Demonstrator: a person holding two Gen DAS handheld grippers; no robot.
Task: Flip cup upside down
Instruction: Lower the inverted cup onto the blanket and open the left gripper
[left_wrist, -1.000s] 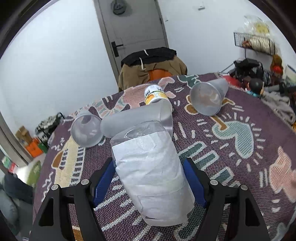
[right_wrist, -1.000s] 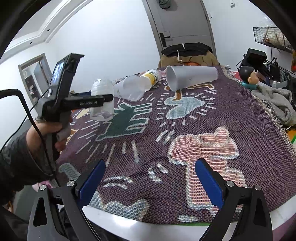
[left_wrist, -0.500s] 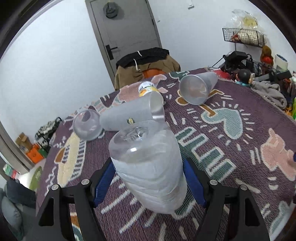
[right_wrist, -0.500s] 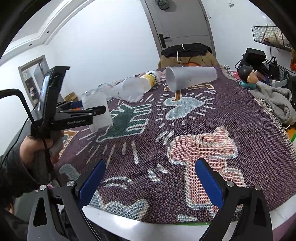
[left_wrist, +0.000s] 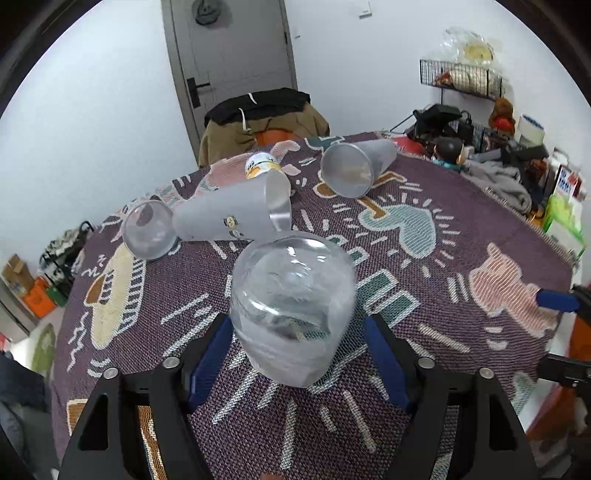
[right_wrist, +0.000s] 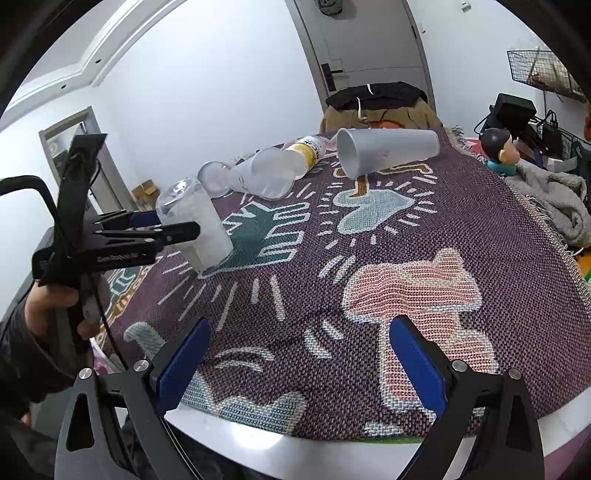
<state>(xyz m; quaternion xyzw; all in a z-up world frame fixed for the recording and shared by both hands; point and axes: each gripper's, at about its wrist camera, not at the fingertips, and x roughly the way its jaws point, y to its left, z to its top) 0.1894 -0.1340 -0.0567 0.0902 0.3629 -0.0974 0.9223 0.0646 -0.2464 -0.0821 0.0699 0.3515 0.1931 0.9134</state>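
A clear plastic cup (left_wrist: 291, 306) stands between the blue pads of my left gripper (left_wrist: 295, 354), base up and mouth down, leaning a little. In the right wrist view the same cup (right_wrist: 195, 225) has its rim on or just above the patterned cloth, with the left gripper (right_wrist: 162, 230) shut around its side. My right gripper (right_wrist: 295, 365) is open and empty, low over the near edge of the table.
Two frosted cups (left_wrist: 236, 218) (left_wrist: 354, 166) and a small clear cup (left_wrist: 147, 230) lie on their sides further back, with a yellow-labelled bottle (left_wrist: 260, 166) behind them. A chair with clothes (left_wrist: 262, 118) stands beyond the table. Clutter and a figurine (left_wrist: 448, 149) sit at the right.
The left gripper has turned the clear cup from lying tilted to base-up and lowered it toward the cloth. The right gripper has stayed still.
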